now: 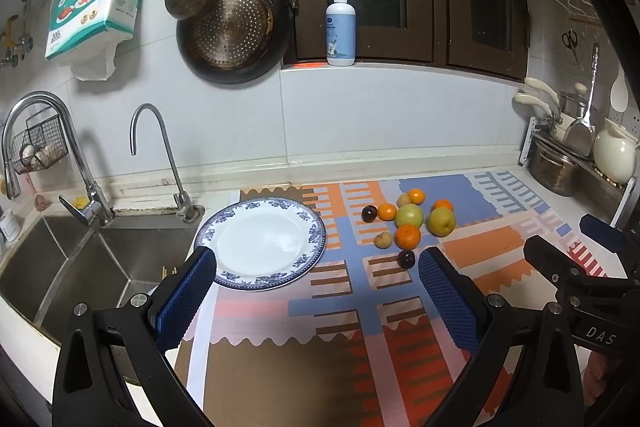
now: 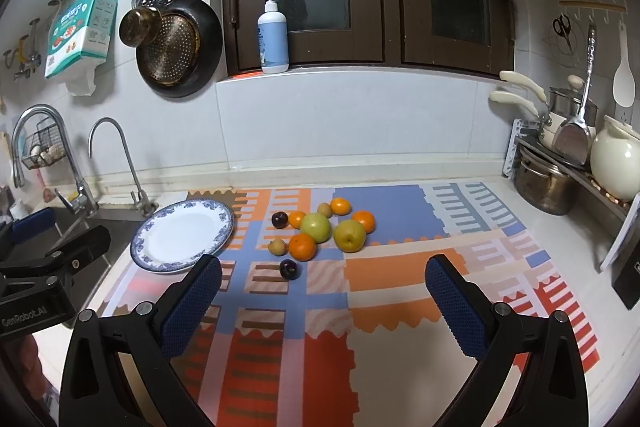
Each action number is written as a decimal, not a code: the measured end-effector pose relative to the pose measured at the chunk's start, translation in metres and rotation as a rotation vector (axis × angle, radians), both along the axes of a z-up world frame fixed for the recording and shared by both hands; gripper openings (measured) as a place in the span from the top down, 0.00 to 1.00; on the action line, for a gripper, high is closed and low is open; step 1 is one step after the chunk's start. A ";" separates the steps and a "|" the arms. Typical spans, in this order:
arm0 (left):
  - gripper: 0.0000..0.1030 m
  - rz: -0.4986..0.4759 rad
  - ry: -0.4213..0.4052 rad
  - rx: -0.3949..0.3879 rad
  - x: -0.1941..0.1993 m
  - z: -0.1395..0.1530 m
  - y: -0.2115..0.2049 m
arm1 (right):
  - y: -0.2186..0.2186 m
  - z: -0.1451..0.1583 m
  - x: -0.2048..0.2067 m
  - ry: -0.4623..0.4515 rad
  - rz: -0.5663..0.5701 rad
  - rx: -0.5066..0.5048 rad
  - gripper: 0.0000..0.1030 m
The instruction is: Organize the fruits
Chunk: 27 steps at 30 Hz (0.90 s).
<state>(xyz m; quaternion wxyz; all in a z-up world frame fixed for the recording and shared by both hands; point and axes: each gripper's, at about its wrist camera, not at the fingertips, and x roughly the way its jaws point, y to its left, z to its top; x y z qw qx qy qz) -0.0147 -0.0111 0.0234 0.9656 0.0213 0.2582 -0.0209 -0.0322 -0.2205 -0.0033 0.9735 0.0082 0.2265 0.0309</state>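
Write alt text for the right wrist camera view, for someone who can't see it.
An open right gripper hovers over a patterned mat where oranges, green apples and dark plums cluster, with an empty blue-rimmed plate to their left. The sink lies further left, and pots sit at the right.

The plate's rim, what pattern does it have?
The plate is white with a blue floral band around its rim, clearest in the left wrist view.

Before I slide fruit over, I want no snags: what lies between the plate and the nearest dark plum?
Only bare patterned mat lies between the plate and the plum; the right wrist view shows it.
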 end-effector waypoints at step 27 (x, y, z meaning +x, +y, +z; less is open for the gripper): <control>0.00 -0.010 0.016 -0.002 0.014 -0.005 -0.001 | 0.006 -0.003 0.019 0.023 0.002 0.001 0.01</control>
